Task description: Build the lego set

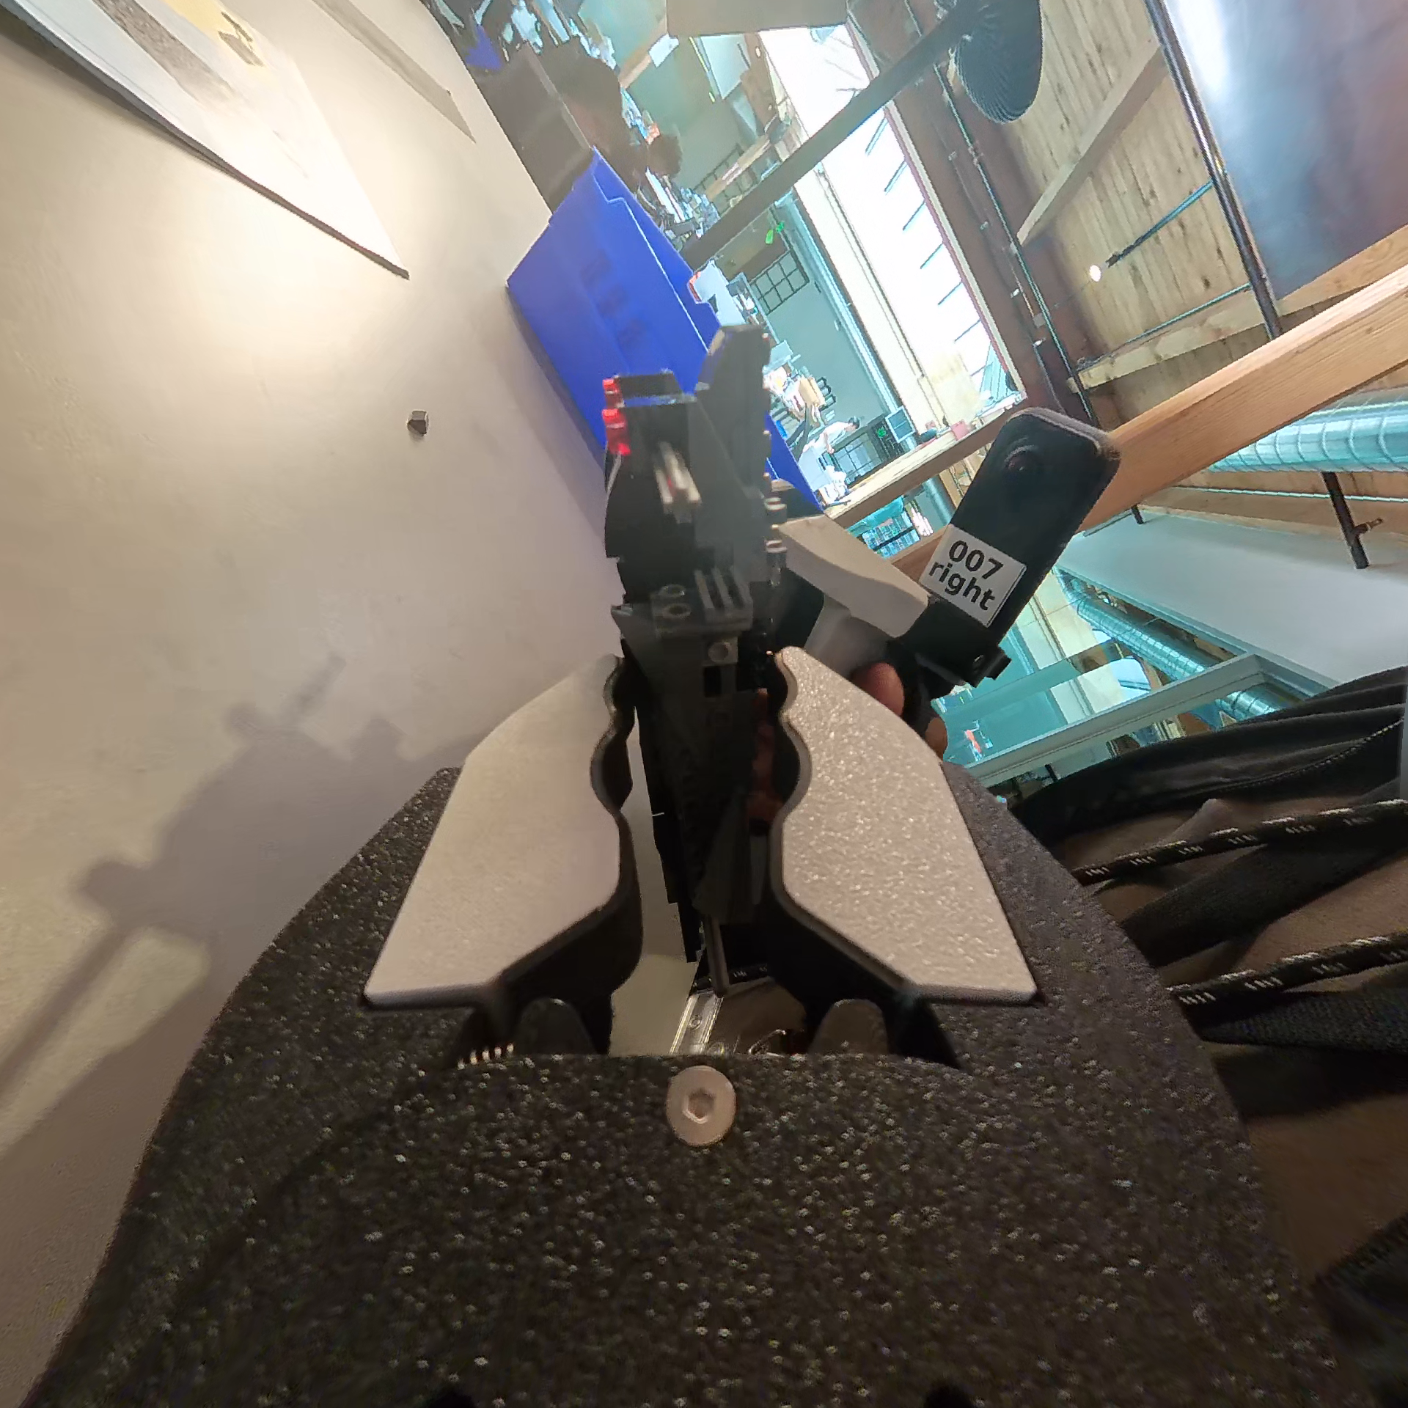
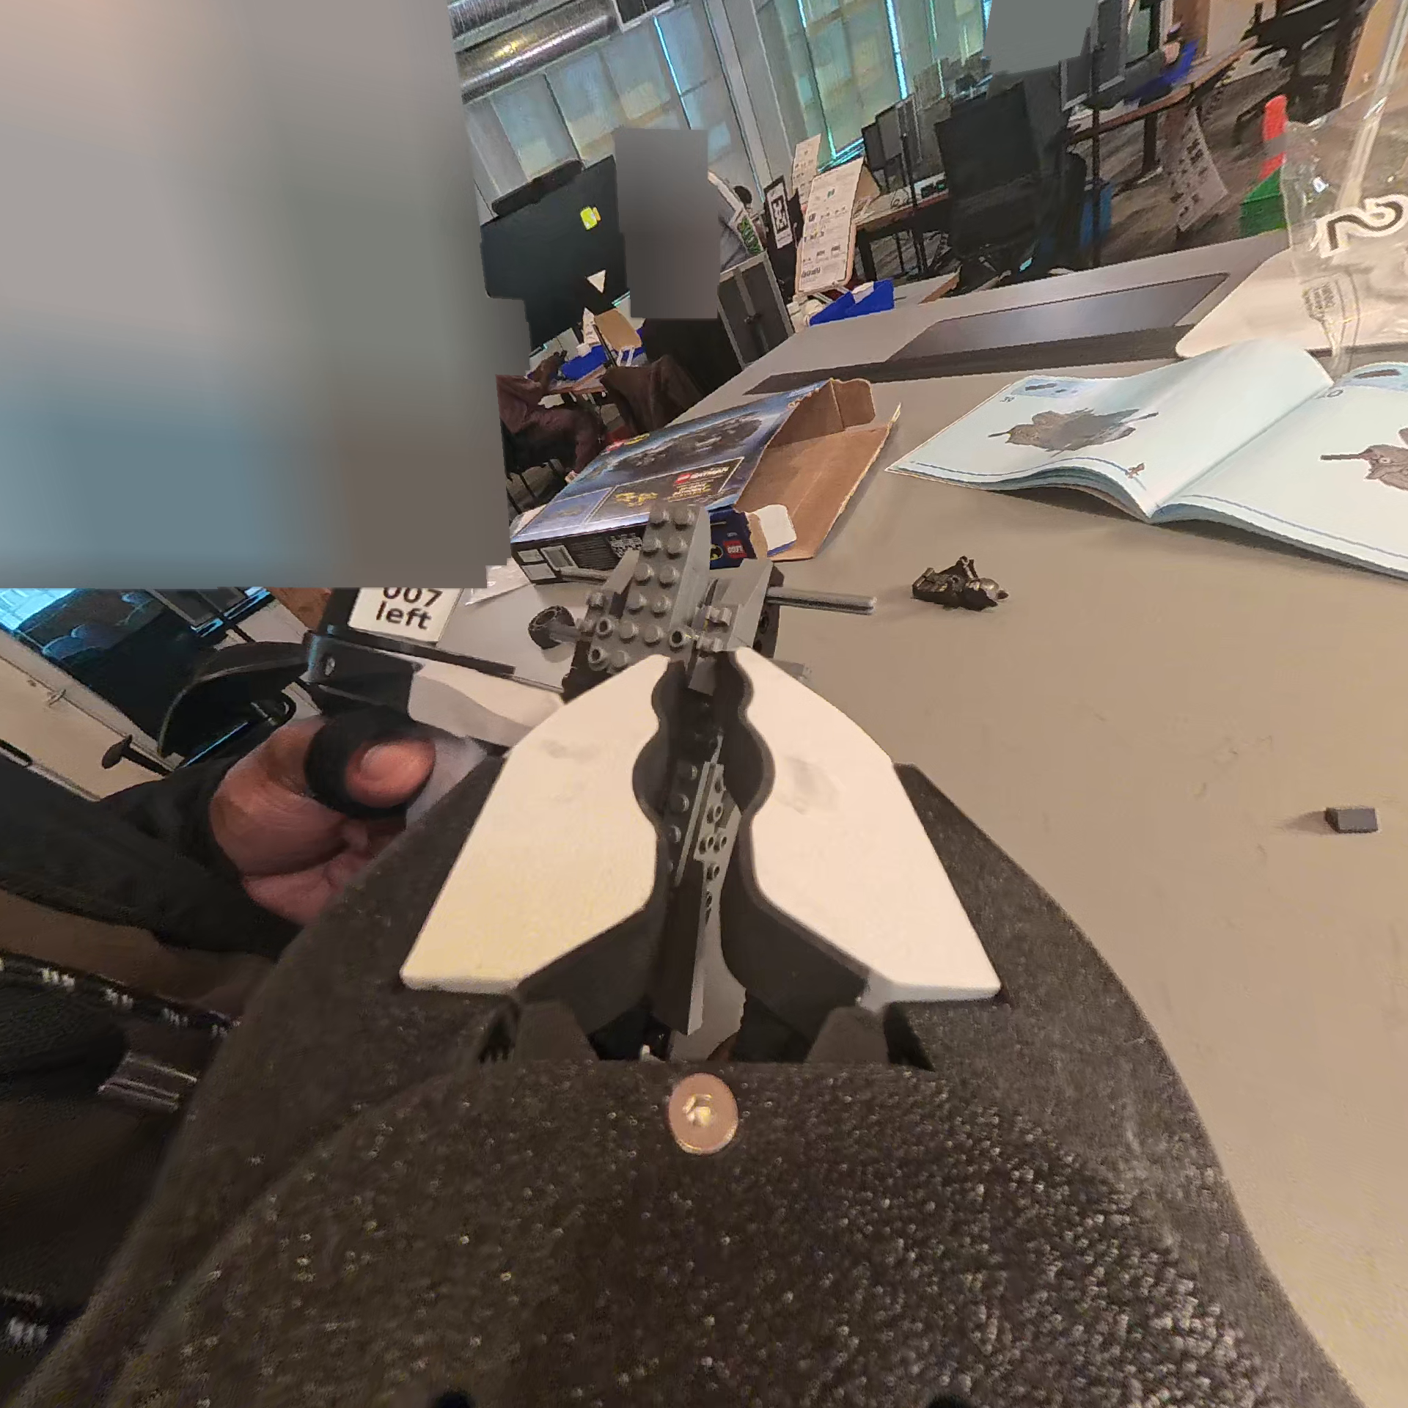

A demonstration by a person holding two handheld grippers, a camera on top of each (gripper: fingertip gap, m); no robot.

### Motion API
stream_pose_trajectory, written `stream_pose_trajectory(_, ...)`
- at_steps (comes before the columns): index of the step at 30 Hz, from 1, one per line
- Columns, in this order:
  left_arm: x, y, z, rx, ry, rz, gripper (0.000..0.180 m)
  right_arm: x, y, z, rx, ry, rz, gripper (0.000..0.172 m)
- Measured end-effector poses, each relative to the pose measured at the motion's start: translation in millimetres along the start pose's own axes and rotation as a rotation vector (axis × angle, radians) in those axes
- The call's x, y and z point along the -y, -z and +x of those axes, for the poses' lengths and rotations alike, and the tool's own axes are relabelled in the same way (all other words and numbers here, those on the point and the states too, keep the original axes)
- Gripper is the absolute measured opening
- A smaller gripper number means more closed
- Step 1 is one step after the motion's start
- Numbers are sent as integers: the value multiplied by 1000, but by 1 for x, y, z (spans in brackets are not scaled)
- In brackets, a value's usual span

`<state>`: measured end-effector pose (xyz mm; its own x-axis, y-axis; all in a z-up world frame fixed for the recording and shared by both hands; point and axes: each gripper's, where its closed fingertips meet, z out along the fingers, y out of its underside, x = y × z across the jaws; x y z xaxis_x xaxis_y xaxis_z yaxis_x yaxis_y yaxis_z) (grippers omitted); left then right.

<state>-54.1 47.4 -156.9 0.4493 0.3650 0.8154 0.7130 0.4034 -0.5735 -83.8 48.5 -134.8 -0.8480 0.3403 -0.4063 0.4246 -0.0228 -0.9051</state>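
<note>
Clamping the same grey and black brick model (image 2: 670, 602) from two sides, both tools hold it above the grey table (image 2: 1067, 762). The left hand-held gripper (image 1: 697, 670) grips its thick dark body at a medium spread; the right hand-held gripper (image 2: 697, 670), nearly closed, pinches a thin grey wing plate. The model looks light and rigid but likely to snap apart at its studded joints, so the solid core seems the safer hold. Beyond the model lie its opened box (image 2: 655, 488) and a booklet (image 2: 1181, 449); right of the model, a small dark sub-assembly (image 2: 958, 583).
</note>
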Motion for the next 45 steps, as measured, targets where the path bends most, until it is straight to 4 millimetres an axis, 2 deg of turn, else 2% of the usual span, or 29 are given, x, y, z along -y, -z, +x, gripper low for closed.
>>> stream_pose_trajectory(11, -11, -2, 9, -36, -34, -105, 34, 3, 5, -8, 68, 54, -15, 6)
stream_pose_trajectory(20, -24, -3, 13, -59, -24, -214, 34, -2, 10, -11, 128, 142, -127, 6)
stream_pose_trajectory(45, -40, -7, 21, -145, 38, -331, 34, -8, 21, -13, 252, 245, -290, 6)
